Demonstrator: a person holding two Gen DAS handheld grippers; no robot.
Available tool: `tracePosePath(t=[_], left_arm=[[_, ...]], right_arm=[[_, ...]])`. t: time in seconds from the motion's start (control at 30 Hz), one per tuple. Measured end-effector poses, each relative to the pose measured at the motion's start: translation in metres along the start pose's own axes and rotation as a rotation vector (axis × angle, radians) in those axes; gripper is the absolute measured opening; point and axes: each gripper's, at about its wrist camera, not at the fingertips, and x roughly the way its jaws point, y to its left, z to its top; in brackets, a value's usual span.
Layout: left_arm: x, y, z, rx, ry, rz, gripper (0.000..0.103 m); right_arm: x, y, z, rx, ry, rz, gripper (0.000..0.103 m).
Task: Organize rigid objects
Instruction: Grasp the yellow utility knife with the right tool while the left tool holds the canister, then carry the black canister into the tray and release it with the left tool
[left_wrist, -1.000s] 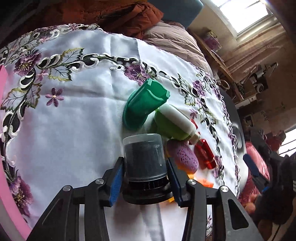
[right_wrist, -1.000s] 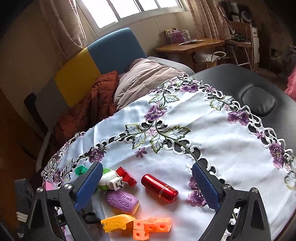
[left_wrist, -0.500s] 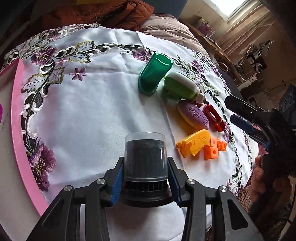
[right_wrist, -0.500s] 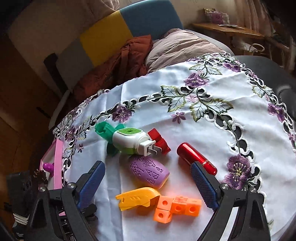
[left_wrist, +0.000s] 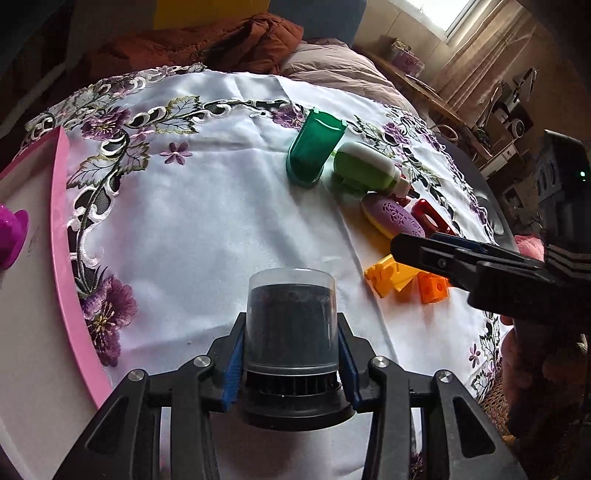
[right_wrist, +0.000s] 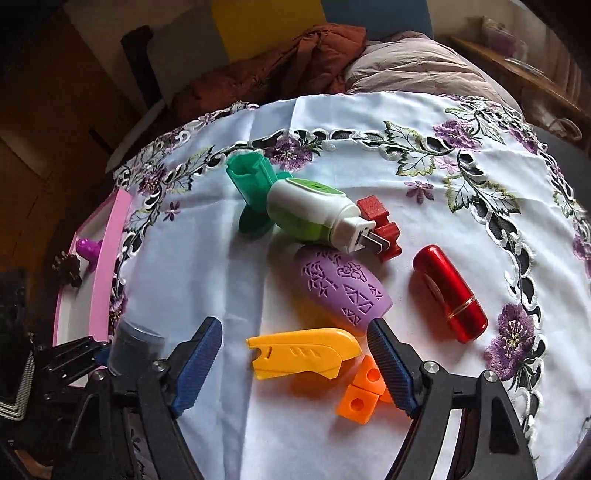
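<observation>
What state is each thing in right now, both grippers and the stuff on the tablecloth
left gripper: shut on the dark canister, held upright
right gripper: open, around the yellow piece
yellow piece: lying flat
green plug-in: on its side, prongs exposed
purple case: lying down
red tube: lying down, closed
orange cubes: joined together
pink tray: holds a purple piece

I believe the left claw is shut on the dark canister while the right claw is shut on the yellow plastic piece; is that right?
Not quite. The left claw is indeed shut on the dark canister, but the right claw is open: in the right wrist view its fingers stand apart on either side of the yellow plastic piece, which lies on the white tablecloth, not gripped.
</observation>
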Motion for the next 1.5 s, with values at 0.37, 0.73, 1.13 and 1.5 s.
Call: tracePosePath(t=[0.37,0.73,1.13,1.5], left_arm=[[-0.044,0.004,-0.024,-0.004,-0.079,-0.028,0.043],[-0.114,0.088,-0.045,-0.194,-0.211,-0.003,0.043],[-0.092,0.179,-0.024,-0.434,-0.212,0.062,0.043],[-0.05,0.193,0.026,-0.466,-0.156,0.048,0.047]], right_arm=[[0.019,0.016,-0.006,-0.124,0.065,-0.107,0.067],[0.019,0.015,-0.006,-0.14,0.055,-0.131,0.067],[0.02,0.02,-0.007,-0.177,0.04,-0.155,0.067],[0.021,0.019,-0.006,-0.187,0.036,-0.157,0.067]])
